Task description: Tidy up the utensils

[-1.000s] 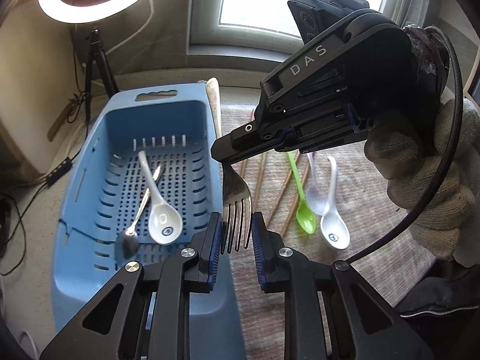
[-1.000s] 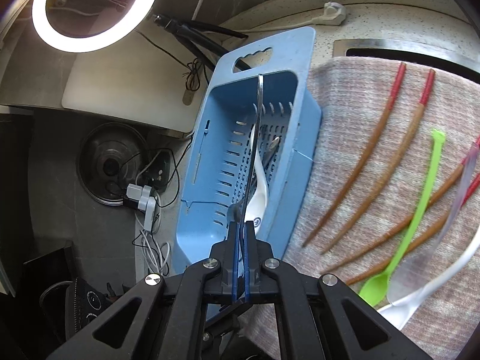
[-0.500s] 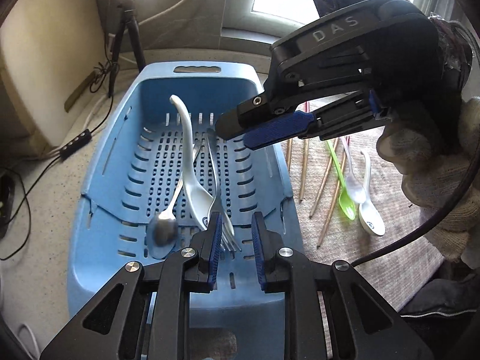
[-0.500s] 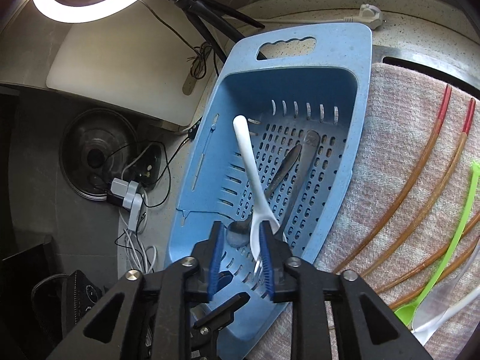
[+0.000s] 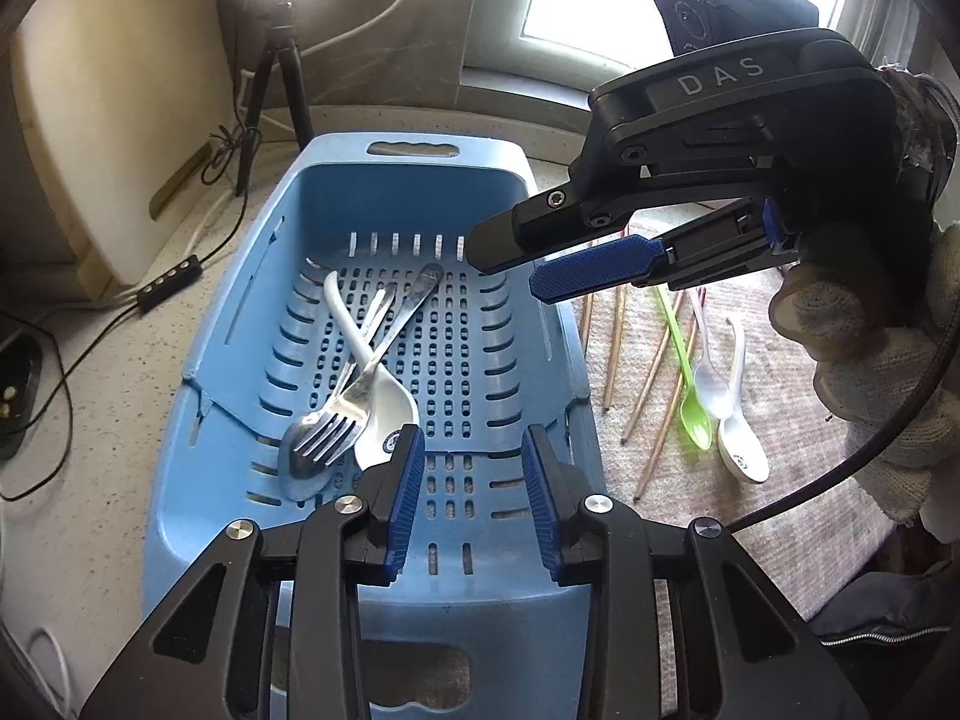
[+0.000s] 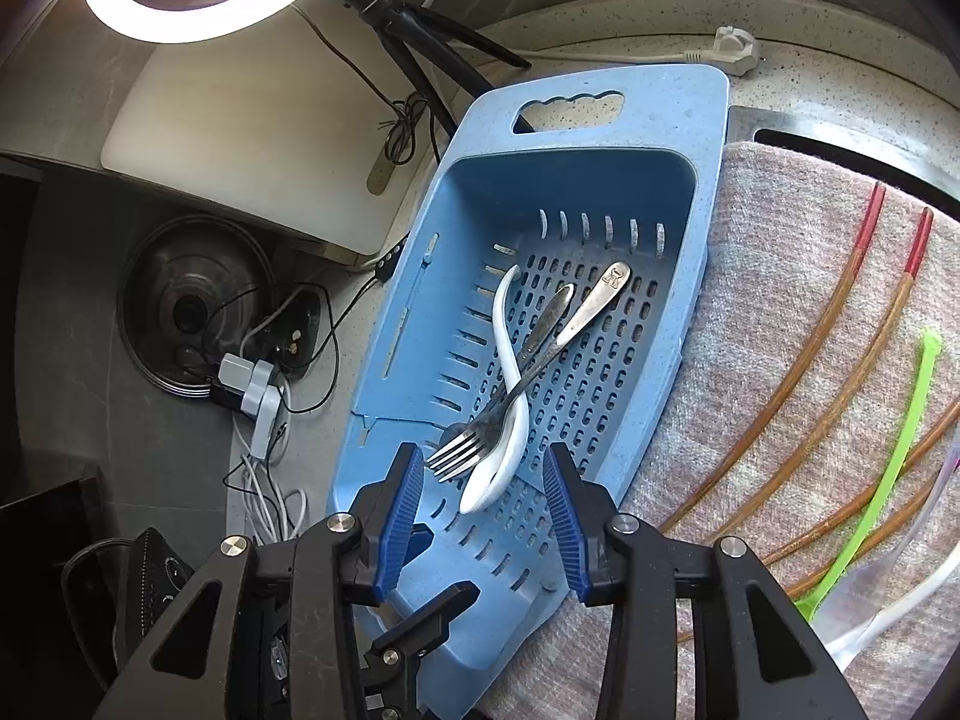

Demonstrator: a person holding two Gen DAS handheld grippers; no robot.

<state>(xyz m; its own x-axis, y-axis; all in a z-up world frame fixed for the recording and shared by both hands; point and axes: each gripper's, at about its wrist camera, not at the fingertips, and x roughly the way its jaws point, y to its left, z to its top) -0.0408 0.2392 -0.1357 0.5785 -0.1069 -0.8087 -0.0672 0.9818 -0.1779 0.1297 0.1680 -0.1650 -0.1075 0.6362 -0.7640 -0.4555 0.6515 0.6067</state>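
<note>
Both the left gripper (image 5: 473,480) and right gripper (image 6: 487,495) have just been opening, jaws apart and empty, above the blue basket (image 5: 540,324); the fork (image 5: 360,384) lies mid-frame, away from its walls.

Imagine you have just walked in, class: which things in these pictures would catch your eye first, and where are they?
First the blue basket in the middle, with a metal fork, a white spoon and a metal spoon crossed inside it. On the cloth beside it lie a bright green spoon and chopsticks. A glowing ring light hangs above.
</note>
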